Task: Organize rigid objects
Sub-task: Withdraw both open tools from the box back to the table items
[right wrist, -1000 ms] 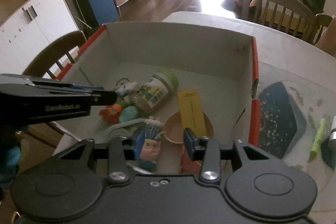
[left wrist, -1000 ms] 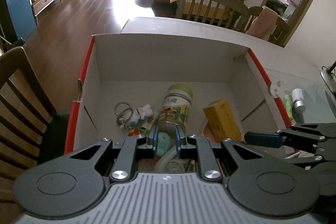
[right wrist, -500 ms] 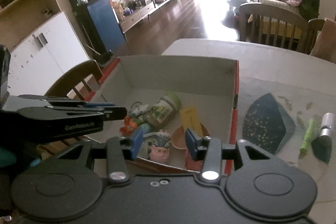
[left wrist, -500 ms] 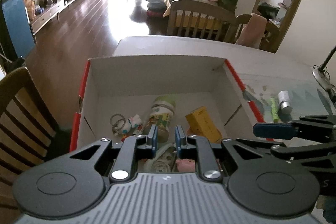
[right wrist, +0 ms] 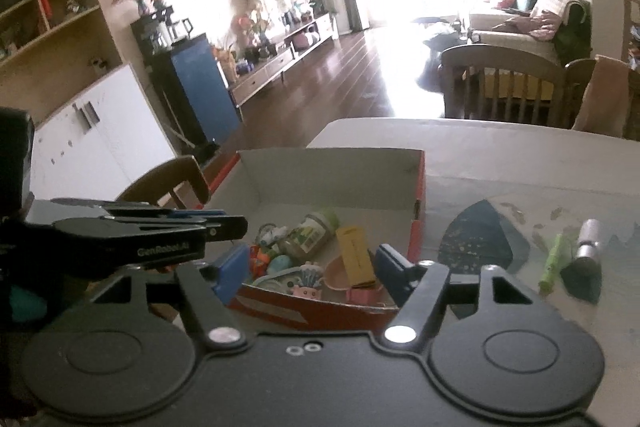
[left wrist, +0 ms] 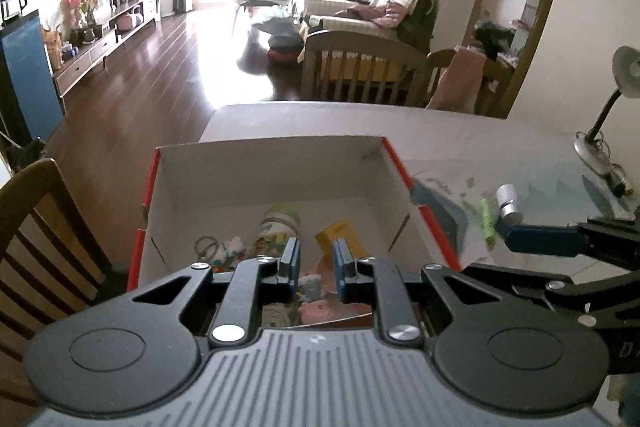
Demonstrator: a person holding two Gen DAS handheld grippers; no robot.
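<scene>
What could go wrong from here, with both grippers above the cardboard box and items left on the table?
The green pen and silver cylinder lie close together, so the open right gripper may nudge one while taking the other. The box is already crowded, so added items may pile up.

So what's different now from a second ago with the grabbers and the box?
Both grippers pulled back and up from the box, so it looks smaller and farther off. The right gripper has just been opening its jaws, with nothing held between them. The left gripper kept the same narrow gap, empty. The jar, yellow packet and toys in the box stayed put, as did the green pen on the table.
</scene>
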